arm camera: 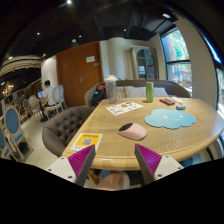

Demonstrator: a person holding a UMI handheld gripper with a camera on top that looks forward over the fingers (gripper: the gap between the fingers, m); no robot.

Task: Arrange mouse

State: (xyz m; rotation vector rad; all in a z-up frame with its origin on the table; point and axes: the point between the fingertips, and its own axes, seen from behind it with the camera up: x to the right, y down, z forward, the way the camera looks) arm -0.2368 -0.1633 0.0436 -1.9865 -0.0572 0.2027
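A pale pink mouse (pixel 132 130) lies on the round wooden table (pixel 110 145), just ahead of my fingers and a little to the right. A light blue cloud-shaped mouse mat (pixel 170 119) lies beyond it, further right. My gripper (pixel 115 165) is open and empty, held at the table's near edge. Its purple pads (pixel 83 160) stand wide apart. Nothing is between them.
A yellow card (pixel 85 141) lies near the left finger. Papers (pixel 126 107), a green bottle (pixel 150 92) and small items (pixel 168 101) stand further back. A grey armchair (pixel 62 125) is left of the table. A person (pixel 99 95) sits beyond.
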